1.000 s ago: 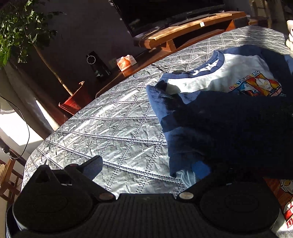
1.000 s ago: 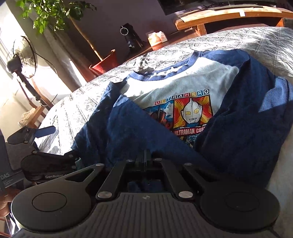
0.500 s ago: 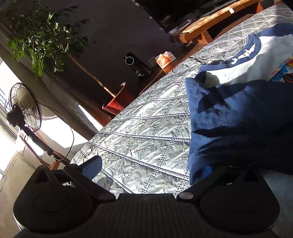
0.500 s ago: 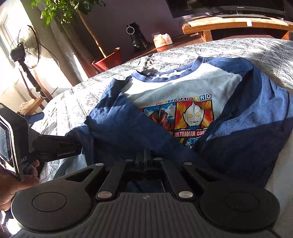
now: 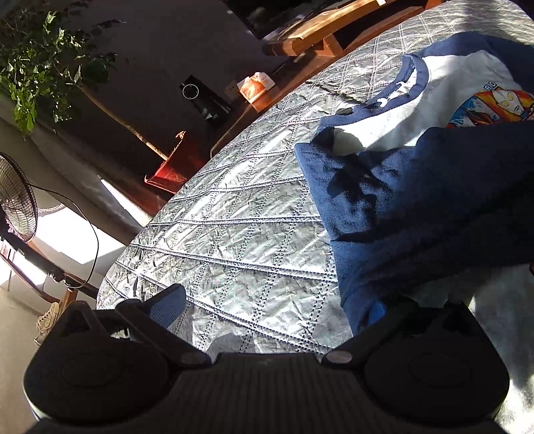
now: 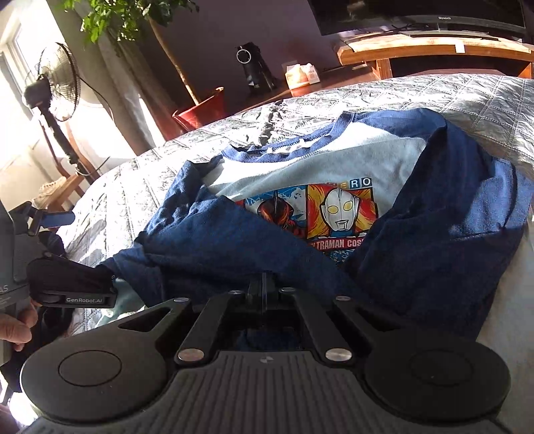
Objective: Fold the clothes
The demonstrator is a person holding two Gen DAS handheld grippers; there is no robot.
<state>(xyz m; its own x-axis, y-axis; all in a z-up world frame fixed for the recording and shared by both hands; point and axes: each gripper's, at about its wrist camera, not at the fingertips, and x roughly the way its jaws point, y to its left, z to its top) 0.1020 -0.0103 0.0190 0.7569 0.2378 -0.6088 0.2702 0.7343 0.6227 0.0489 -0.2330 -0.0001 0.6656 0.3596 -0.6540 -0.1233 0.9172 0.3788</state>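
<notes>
One quilt covers the bed, silver and stitched in diamonds, filling the middle of both views. On it lies the shirt, pale body with navy collar and sleeves and a cartoon print, spread from about 9 o'clock to 3 o'clock in the right wrist view; both sleeves are folded inward over the chest, the left one crossing below the print. At 11 o'clock past the bed stand a plant in a red pot and a fan; a wooden bench sits at 1 o'clock. The right gripper is clenched, its fingers pressed together at 6 o'clock on the navy cloth; whether it pinches the fabric cannot be told. The left gripper is spread wide: one blue pad is over bare quilt at 7 o'clock, the other finger touches the shirt's near edge at 5 o'clock. A hand holds it at 8 o'clock.
</notes>
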